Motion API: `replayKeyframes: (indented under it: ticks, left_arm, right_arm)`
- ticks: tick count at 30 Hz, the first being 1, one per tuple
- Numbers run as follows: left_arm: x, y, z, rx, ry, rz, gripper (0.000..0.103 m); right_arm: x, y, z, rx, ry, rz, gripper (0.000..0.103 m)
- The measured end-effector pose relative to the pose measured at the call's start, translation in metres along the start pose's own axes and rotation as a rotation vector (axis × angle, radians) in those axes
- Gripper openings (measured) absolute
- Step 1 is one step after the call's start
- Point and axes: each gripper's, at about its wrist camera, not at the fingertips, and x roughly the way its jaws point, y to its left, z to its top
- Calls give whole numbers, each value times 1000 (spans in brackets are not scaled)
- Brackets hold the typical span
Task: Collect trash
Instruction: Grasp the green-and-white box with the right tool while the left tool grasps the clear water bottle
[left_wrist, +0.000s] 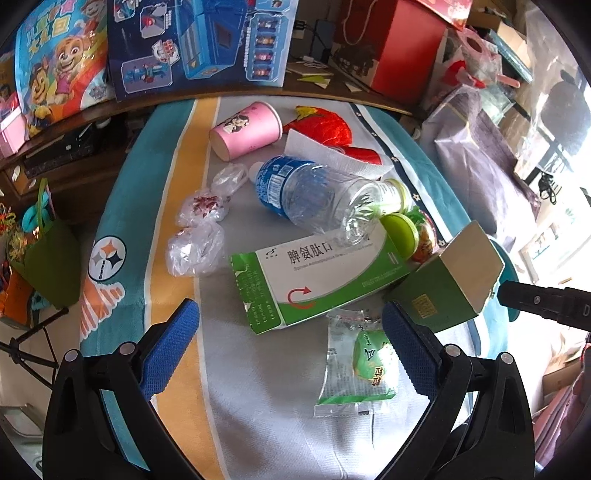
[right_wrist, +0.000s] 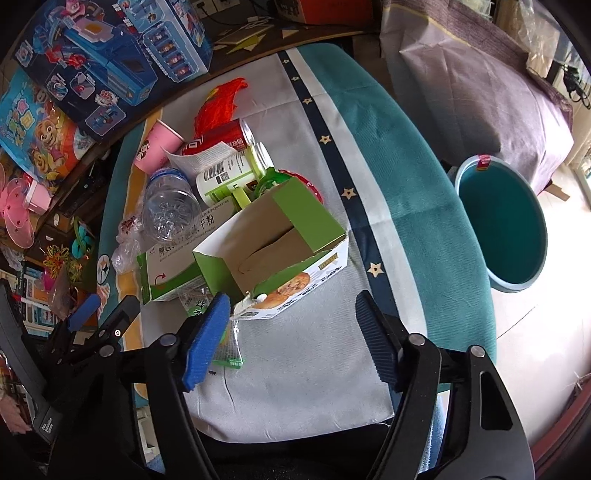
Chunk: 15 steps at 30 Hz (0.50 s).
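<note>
Both tools stood open over the littered bench (right_wrist: 332, 354) with nothing between their pads. Your left tool (left_wrist: 291, 332) was spread wide above the green-and-white medicine carton (left_wrist: 314, 280), with the green snack wrapper (left_wrist: 360, 365) just inside its right finger. Your right tool (right_wrist: 291, 332) was at a middling gap, its left pad hanging just in front of the near end of the open green biscuit box (right_wrist: 273, 251); whether it touched the cardboard I could not tell.

That box looked like the step in hand. To do it well, you would have wanted one pad inside the open top and one outside the near wall, closing on a single panel and not across the whole box, which was wider than the gap you had. Thin card crushes and slips, so a firm pinch low on the wall would have served best. The teal bin (right_wrist: 502, 225) sat on the floor beyond the bench's right edge, so a lift clear of the clear water bottle (right_wrist: 168, 206) and the white jar (right_wrist: 229, 173) behind the box would have kept the heap from scattering.

Both tools pointed steeply down at the cloth, the right one more so, and the left tool showed at the lower left of the right camera's view.
</note>
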Motion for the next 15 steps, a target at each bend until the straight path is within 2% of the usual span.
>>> replayKeyframes:
  ticks: [6,8,13,15]
  left_arm:
    - [14,13,0,-24,46,3,99]
    - [17,13,4,-21,54,6,99]
    - [22,6,17,-17,66,-5,99]
    - [25,-1,26,-13,72,-8,99]
  right_arm:
    - [27,4,6,14,43,-7,67]
    - [35,5,9,7,51,-12,64]
    - [41,4,10,-39,33,0,20]
    - [37,-1,12,-52,14,-11,12]
